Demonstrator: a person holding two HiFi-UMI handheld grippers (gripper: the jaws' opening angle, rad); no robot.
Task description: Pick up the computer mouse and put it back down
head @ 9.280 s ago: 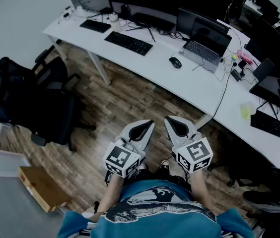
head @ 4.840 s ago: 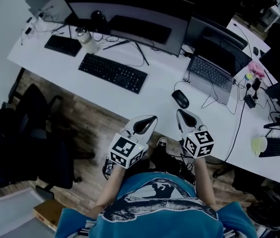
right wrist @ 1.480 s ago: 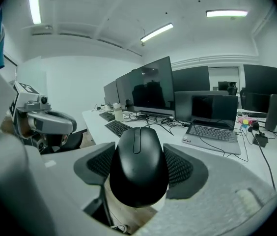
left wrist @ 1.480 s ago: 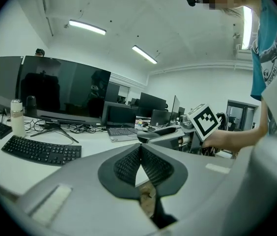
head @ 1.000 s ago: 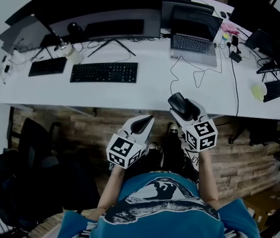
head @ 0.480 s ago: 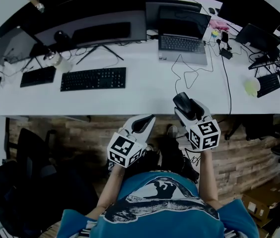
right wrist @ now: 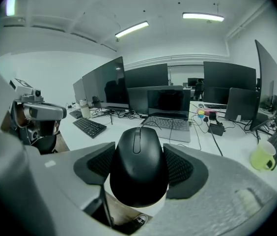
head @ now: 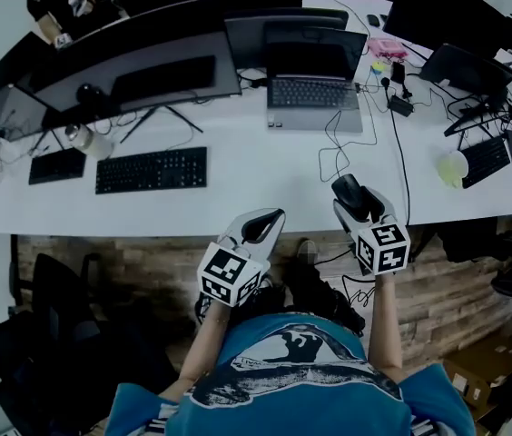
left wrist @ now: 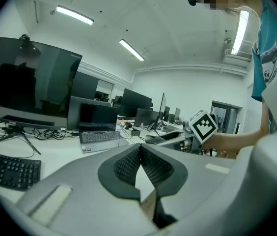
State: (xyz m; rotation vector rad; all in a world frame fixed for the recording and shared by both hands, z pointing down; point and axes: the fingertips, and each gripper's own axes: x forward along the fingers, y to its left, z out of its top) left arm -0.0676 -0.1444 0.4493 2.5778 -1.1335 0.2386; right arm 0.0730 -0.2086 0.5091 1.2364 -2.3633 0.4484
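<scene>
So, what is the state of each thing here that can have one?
right claw, shut on the computer mouse
computer mouse, gripped between the pads, held in the air
left claw, shut, empty
laptop, lid open, screen dark

Keyboard (head: 152, 170) left of laptop (head: 314, 98) on desk (head: 256, 175) (mug (head: 453, 166) farther right)

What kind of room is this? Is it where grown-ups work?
It looks like an office. A long white desk holds big monitors, keyboards and an open laptop, all joined by lots of cables.
</scene>
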